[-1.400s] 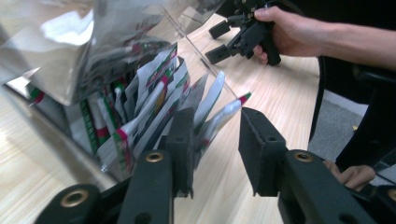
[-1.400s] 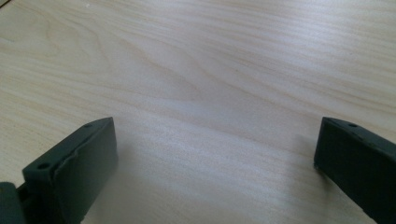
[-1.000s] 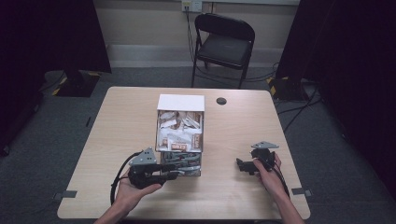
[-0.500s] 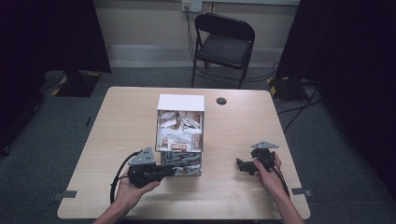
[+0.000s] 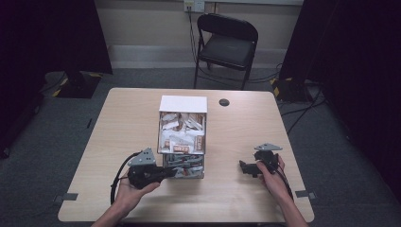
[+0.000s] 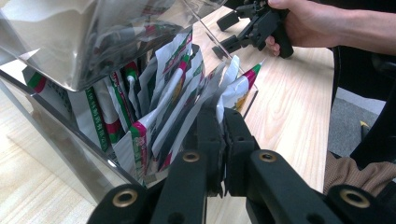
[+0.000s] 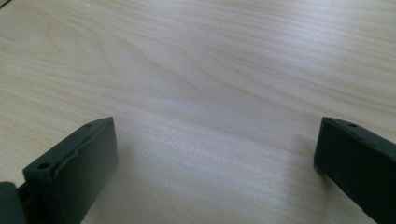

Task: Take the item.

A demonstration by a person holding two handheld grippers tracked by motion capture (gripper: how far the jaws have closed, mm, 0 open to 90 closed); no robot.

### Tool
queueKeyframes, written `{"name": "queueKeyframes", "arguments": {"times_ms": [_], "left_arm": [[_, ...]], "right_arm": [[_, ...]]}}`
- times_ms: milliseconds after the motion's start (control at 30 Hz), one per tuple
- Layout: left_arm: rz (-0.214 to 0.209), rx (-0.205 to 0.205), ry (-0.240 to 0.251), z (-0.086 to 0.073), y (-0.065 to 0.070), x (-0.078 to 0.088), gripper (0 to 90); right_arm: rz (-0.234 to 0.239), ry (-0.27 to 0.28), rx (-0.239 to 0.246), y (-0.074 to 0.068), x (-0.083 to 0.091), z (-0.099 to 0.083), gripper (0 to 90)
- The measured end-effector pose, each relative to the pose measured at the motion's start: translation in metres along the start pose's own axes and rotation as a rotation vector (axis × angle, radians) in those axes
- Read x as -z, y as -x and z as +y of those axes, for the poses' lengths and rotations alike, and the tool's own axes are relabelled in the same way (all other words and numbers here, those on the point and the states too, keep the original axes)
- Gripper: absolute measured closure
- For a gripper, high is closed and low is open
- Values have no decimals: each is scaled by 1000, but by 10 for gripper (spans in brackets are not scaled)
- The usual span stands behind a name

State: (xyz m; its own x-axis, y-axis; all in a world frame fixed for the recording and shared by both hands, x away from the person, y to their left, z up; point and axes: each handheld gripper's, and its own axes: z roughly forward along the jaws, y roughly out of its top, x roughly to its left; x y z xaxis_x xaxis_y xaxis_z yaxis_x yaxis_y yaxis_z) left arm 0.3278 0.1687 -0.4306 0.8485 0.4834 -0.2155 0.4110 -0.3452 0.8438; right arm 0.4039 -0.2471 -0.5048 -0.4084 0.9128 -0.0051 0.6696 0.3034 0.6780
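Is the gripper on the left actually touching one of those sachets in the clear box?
Touching. In the left gripper view, the left gripper has its jaws pressed together on a sachet in the clear box.

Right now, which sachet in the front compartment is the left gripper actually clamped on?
The white sachet with the red-and-green tip, on the side of the pack nearest the right gripper. The left gripper has shut on its lower edge; the other sachets stand free beside it.

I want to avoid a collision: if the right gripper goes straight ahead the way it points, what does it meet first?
Probably the clear sachet box. The right gripper points left across the table toward its near compartment, with bare wood between; its exact aim is uncertain.
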Motion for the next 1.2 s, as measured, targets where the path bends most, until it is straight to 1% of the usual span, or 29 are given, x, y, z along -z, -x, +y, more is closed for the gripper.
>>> {"name": "queueKeyframes", "arguments": {"times_ms": [167, 233, 333, 500, 633, 767, 967, 1200], "left_arm": [[-4, 6, 2, 0, -1, 1, 877], [-8, 11, 10, 0, -1, 1, 878], [-9, 6, 7, 1, 0, 1, 878], [-21, 20, 22, 2, -1, 2, 880], [-23, 30, 28, 4, -1, 3, 881], [-37, 44, 52, 6, -1, 6, 882], [-37, 41, 63, 6, 0, 8, 883], [-45, 52, 74, 6, 0, 10, 883]], "right_arm": [[0, 0, 0, 0, 0, 0, 0], [0, 0, 0, 0, 0, 0, 0], [0, 1, 2, 0, 0, 0, 0], [0, 1, 1, 0, 0, 0, 0], [-1, 1, 1, 0, 0, 0, 0], [-1, 1, 1, 0, 0, 0, 0], [-1, 1, 1, 0, 0, 0, 0], [-1, 1, 1, 0, 0, 0, 0]]}}
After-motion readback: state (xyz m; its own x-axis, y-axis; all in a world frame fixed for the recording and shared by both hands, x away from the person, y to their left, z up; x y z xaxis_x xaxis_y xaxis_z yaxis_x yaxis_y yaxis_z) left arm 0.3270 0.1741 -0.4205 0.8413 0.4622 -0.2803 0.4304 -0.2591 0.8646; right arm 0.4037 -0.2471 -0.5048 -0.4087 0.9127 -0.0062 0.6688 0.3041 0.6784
